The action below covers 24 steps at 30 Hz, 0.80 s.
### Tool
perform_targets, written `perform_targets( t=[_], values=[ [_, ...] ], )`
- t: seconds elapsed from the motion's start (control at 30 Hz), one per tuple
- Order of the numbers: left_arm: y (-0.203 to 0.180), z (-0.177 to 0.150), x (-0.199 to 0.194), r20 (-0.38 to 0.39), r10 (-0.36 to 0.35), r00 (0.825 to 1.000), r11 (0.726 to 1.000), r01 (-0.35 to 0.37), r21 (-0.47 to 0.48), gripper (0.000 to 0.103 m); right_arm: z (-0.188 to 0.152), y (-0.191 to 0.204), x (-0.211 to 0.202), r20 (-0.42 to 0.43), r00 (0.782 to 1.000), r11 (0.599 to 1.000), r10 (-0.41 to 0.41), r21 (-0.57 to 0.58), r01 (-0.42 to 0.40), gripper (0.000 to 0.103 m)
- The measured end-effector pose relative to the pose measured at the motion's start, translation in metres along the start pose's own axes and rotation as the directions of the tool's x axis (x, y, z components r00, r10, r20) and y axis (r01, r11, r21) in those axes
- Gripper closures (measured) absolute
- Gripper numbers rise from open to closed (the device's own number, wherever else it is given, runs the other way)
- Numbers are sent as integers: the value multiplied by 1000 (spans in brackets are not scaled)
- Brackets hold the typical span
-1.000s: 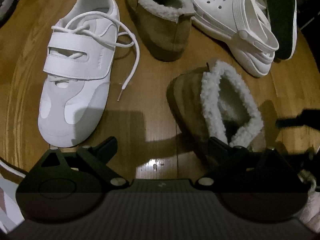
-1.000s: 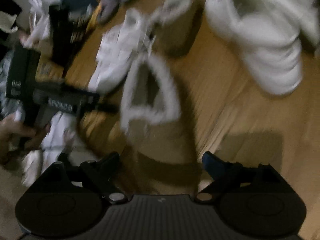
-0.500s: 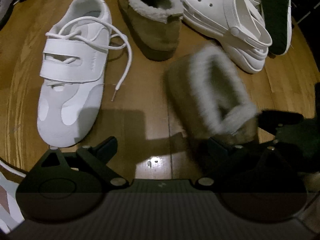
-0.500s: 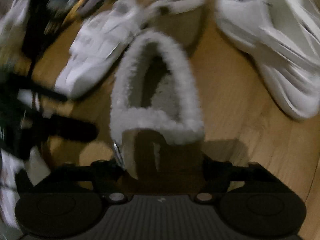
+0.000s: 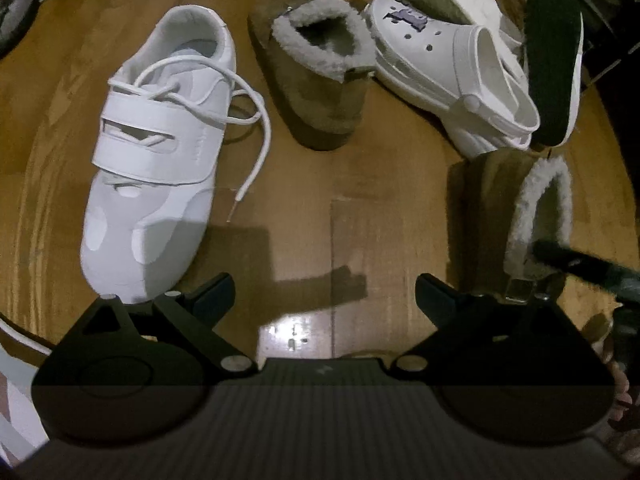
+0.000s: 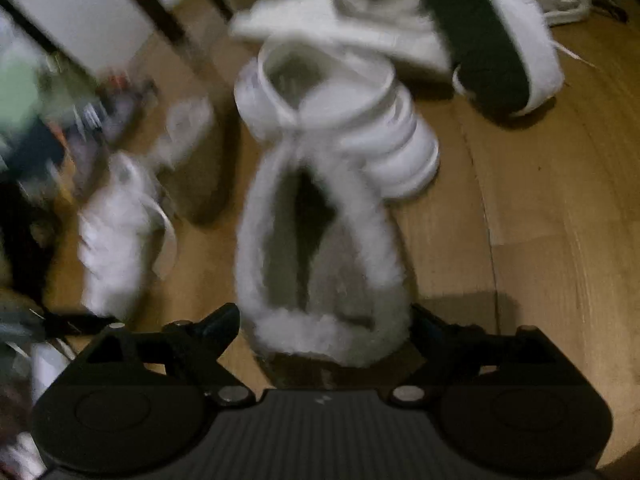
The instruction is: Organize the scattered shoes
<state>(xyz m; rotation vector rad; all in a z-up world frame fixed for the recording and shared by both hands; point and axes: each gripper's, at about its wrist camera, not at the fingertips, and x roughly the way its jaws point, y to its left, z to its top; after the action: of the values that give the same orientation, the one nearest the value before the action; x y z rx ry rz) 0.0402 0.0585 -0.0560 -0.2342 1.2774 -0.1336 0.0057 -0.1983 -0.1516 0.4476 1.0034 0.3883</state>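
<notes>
While my right tongs (image 6: 324, 320) are opening around the heel of the fleece-lined tan slipper (image 6: 320, 248), its long axis runs straight up the frame from them, toe toward the white clog (image 6: 340, 120). My left tongs (image 5: 324, 292) hang wide open and empty over bare wooden floor (image 5: 320, 220), pitched steeply down, the slipper's mate (image 5: 320, 92) lying further up the frame.

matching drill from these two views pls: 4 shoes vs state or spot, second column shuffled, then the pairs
Things:
1. sneaker
2. clog
3. far slipper
4. near slipper

States:
A. purple charm on the toe
B. between the fingers of the right tool
C. loose lace trailing on the floor
D. standing between the sneaker and the clog

Pairs: 1-C, 2-A, 3-D, 4-B
</notes>
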Motion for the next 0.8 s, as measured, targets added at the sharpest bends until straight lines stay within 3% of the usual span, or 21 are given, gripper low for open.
perform_targets(
  t=[0.07,0.23,0.3,0.33,0.4,0.47,0.63,0.7,0.8],
  values=[
    [1,9,2,3,-18,1000,999,18,-42,5,1,-12,-11,73,993,996,91,13,-92,12],
    [18,49,22,27,-169,985,972,171,-161,2,9,-29,-6,142,961,971,237,3,-240,13],
    [21,69,28,70,-134,989,967,145,-210,2,18,-22,-8,161,948,961,275,-29,-274,15],
    [22,78,27,105,-109,988,967,130,-221,2,21,-19,-12,181,930,948,320,-54,-315,15],
    [20,89,21,181,-64,981,974,101,-202,2,22,-14,-22,200,903,925,380,-81,-371,15],
    [10,102,15,235,20,972,990,15,-144,0,21,-11,-28,206,883,906,423,-103,-410,15],
    [-5,126,44,197,149,969,988,-137,-76,0,17,-5,-26,176,882,899,436,-115,-422,15],
    [-12,132,62,175,184,967,983,-185,-8,0,13,-2,-29,172,877,892,449,-135,-431,15],
    [-12,135,86,132,207,970,976,-214,42,0,9,0,-31,168,873,887,458,-146,-437,15]
  ],
)
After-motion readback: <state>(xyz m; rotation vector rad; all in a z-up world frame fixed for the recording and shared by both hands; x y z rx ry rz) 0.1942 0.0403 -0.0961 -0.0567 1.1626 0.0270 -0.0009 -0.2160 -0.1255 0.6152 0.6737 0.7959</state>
